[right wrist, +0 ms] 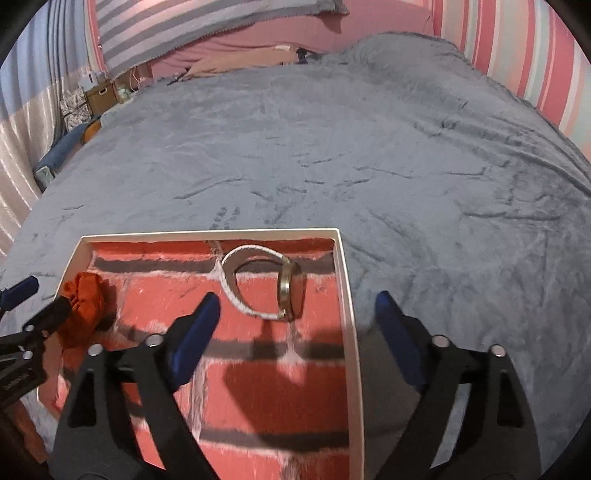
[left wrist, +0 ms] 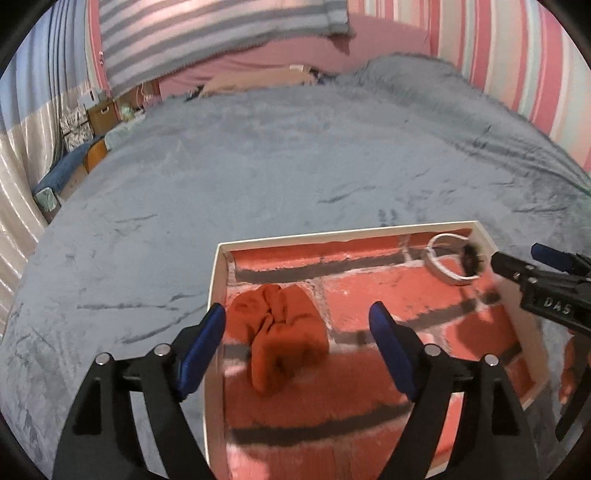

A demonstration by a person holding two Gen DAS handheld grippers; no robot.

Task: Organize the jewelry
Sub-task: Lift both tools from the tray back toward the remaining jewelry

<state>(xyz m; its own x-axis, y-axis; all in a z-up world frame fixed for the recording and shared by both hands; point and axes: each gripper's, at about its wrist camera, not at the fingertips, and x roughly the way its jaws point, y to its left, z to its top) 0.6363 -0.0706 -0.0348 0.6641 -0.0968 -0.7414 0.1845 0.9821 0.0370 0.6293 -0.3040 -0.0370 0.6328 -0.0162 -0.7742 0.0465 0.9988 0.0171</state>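
Left hand-held gripper: released, jaws spread wide, holding nothing. Its blue pads sit over the near-left part of the tray, one pad above the tray's left wall, the other over the brick-patterned liner. The orange scrunchie lies on the liner between the two pads; contact with either pad cannot be confirmed.

Right hand-held gripper: released, jaws spread wide, holding nothing. Its left pad is over the liner; its right pad is outside the tray's right wall, above the blanket. In the left wrist view, this gripper's tip appears at the right edge, just beside the bracelet.

The bracelet, a white band joined to a metal ring, stands tilted on edge in the far-right corner of the tray, near the far wall. Scrunchie and bracelet are well apart, at opposite sides of the tray.

The tray rests on the grey plush blanket covering the bed. Beyond it: a pink pillow and a striped cloth.
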